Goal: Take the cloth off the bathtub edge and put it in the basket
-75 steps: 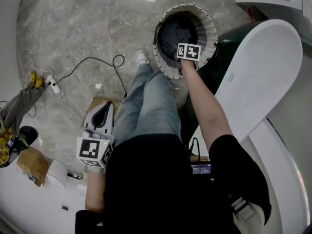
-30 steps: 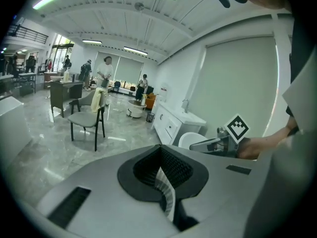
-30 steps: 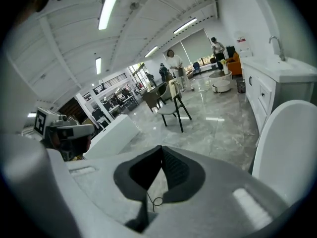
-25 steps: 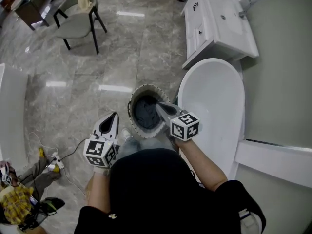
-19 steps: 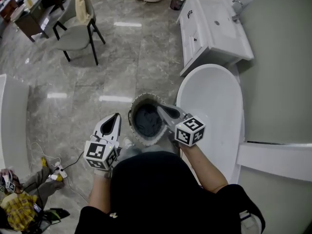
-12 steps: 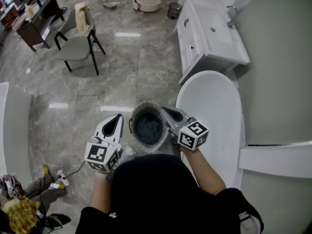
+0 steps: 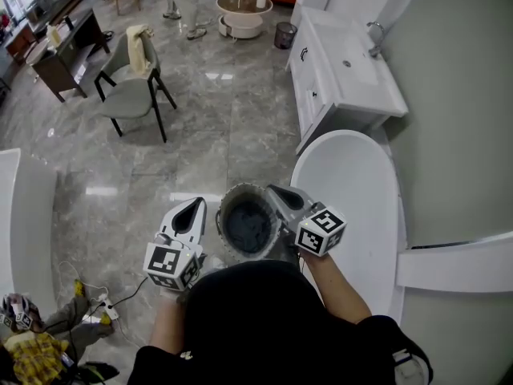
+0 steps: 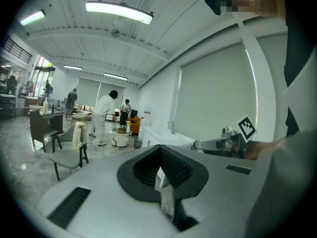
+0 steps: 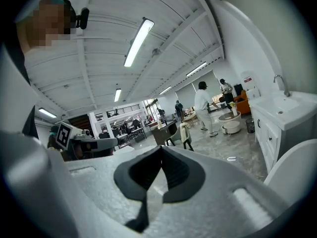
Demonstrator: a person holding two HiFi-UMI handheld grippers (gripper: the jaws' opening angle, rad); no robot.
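- The dark cloth point(image 7: 248, 224) lies inside the basket point(image 7: 224, 208).
- The left tongs point(image 7: 195, 204) are closed tight, holding nothing.
- The right tongs point(image 7: 273, 190) are closed and empty too.
- Both carry black square markers point(image 7: 321, 229).

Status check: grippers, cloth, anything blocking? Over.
Both shut, empty: left hand-held gripper, right hand-held gripper. Dark cloth in basket, bathtub edge bare. Nothing in the way.

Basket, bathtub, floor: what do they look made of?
Basket: pale, speckled rim that looks soft; probably woven rope or fabric, but I'm not sure. Bathtub: white, smooth and glossy; acrylic or ceramic, cannot tell which. Floor: grey, veined, polished stone or stone-look tile, with bright reflections on it.
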